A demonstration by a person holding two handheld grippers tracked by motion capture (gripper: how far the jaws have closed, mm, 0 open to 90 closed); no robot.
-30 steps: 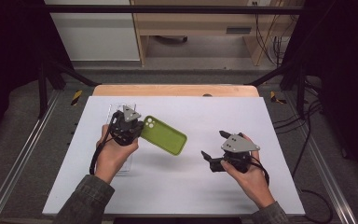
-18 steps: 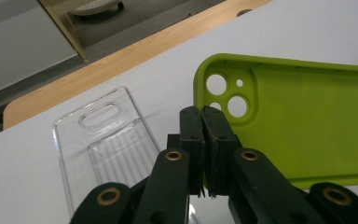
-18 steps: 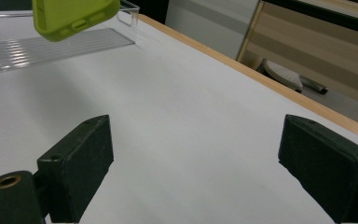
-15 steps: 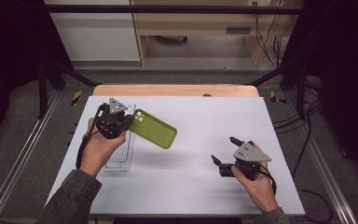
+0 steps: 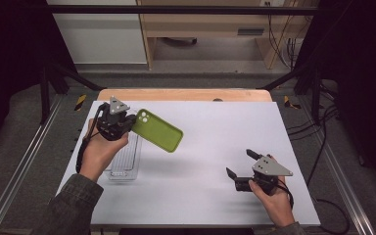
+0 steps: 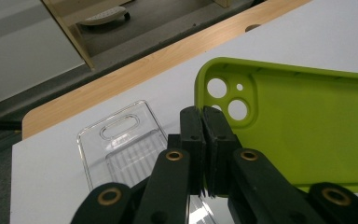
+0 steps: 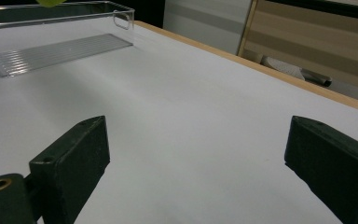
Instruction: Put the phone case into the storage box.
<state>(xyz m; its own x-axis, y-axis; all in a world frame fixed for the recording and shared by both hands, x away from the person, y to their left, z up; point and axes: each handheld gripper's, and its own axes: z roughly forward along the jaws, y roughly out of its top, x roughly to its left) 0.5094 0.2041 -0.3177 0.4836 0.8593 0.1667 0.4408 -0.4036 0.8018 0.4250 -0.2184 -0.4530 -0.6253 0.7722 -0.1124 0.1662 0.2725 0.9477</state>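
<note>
— Tongs first: what does each one have?

— Left gripper (image 5: pixel 127 122) is clamped on the camera-hole end of the green phone case (image 5: pixel 157 136), holding it in the air just beside and partly above the clear tray (image 5: pixel 125 161) at the table's left. Right gripper (image 5: pixel 240 166) hangs low over the bare white table (image 5: pixel 215 127) at the near right, its jaws spread wide with nothing between them.

— How will the case handle?

— Light and bendy, I'd judge — a thin, soft-looking shell, likely to droop at its free end. It looks grippy rather than slick, hardly fragile. A pinch on the rim near a corner, as now, seems sound.
</note>
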